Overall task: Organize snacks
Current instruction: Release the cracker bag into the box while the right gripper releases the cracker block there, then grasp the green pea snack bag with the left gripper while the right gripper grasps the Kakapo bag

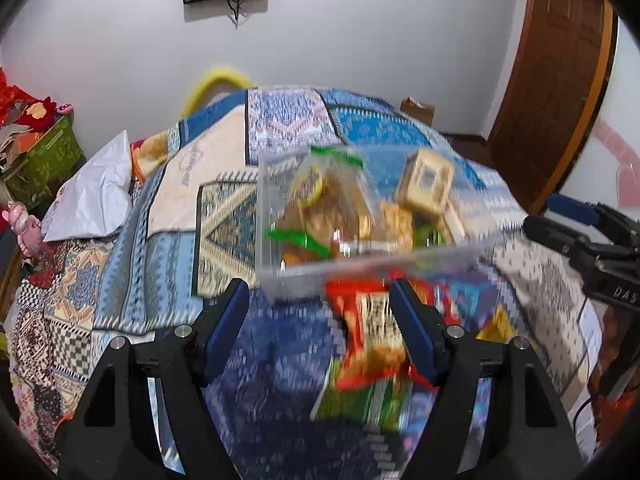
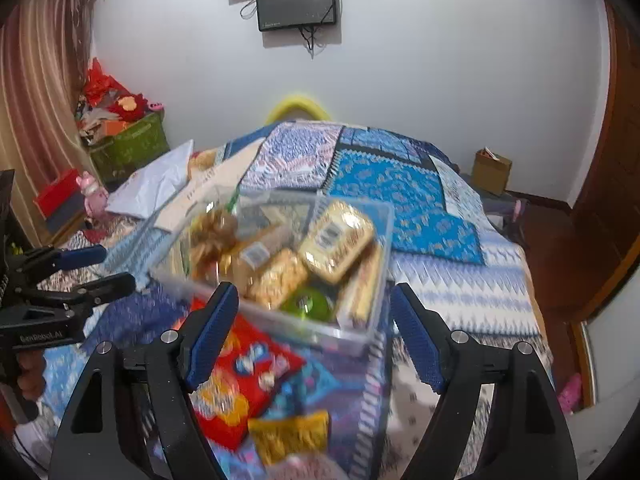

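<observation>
A bed (image 2: 460,280) under a blue patterned quilt (image 1: 288,120) fills the middle of both views, running from the lower edge up toward a white wall (image 2: 440,60). A dark screen (image 2: 296,2) hangs on that wall at the top centre of the right wrist view, and a brown wooden door (image 1: 556,80) stands at the upper right of the left wrist view. At the left a green bin (image 2: 132,148) sits heaped with red and mixed items, and a white pillow (image 1: 96,196) lies at the bed's left side.

In the centre of each frame a clear plastic box (image 2: 372,320) rests on the quilt, holding gold-wrapped snacks (image 2: 336,236), a green round item and a bag of brown pieces; the picture is blurred here. Just below the box, loose on the quilt, lie a red snack packet (image 2: 240,364), a yellow packet (image 2: 288,436) and, in the left wrist view, a green packet (image 1: 360,400).

The left gripper (image 1: 320,292) sits at the bottom centre of its frame with its blue-padded fingers spread wide, nothing between the pads, its tips just short of the box's near rim. The right gripper (image 2: 316,296) stands likewise wide apart and empty, its tips at the box's near edge without pressing on it.
</observation>
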### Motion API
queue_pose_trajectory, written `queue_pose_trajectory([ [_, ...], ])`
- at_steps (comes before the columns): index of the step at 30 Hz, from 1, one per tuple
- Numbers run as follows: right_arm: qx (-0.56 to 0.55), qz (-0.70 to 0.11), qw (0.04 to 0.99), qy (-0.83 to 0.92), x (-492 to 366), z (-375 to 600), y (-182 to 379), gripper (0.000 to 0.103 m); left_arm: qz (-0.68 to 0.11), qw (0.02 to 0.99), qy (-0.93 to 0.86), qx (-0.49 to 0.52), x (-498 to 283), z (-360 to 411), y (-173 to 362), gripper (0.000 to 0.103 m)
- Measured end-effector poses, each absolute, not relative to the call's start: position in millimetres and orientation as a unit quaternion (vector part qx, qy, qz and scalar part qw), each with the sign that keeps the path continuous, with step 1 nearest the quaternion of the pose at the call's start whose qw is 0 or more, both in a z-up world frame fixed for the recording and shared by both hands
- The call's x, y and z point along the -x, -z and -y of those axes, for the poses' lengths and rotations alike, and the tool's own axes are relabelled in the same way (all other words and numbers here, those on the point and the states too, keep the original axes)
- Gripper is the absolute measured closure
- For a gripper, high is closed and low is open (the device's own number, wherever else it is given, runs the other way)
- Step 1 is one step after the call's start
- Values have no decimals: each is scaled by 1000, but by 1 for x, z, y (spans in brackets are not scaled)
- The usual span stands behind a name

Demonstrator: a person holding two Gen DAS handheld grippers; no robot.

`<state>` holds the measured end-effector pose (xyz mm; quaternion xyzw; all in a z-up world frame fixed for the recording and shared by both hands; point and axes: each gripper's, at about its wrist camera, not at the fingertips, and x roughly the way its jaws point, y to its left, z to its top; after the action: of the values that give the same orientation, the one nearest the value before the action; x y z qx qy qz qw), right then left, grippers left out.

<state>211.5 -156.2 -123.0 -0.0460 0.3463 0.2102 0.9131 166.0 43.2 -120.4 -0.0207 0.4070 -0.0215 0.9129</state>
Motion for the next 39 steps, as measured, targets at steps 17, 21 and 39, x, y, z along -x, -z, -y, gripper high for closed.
queue_pose_trajectory([
  [17, 52, -441, 872, -207, -169, 166, 199, 27, -496, 865, 51, 47, -122, -38, 188, 31],
  [21, 59, -455, 863, -211, -166, 161, 212, 27, -505, 860, 64, 39, -123, -27, 199, 31],
  [39, 46, -451, 864, -221, -166, 159, 224, 48, -508, 856, 90, 32, -136, -6, 202, 26],
])
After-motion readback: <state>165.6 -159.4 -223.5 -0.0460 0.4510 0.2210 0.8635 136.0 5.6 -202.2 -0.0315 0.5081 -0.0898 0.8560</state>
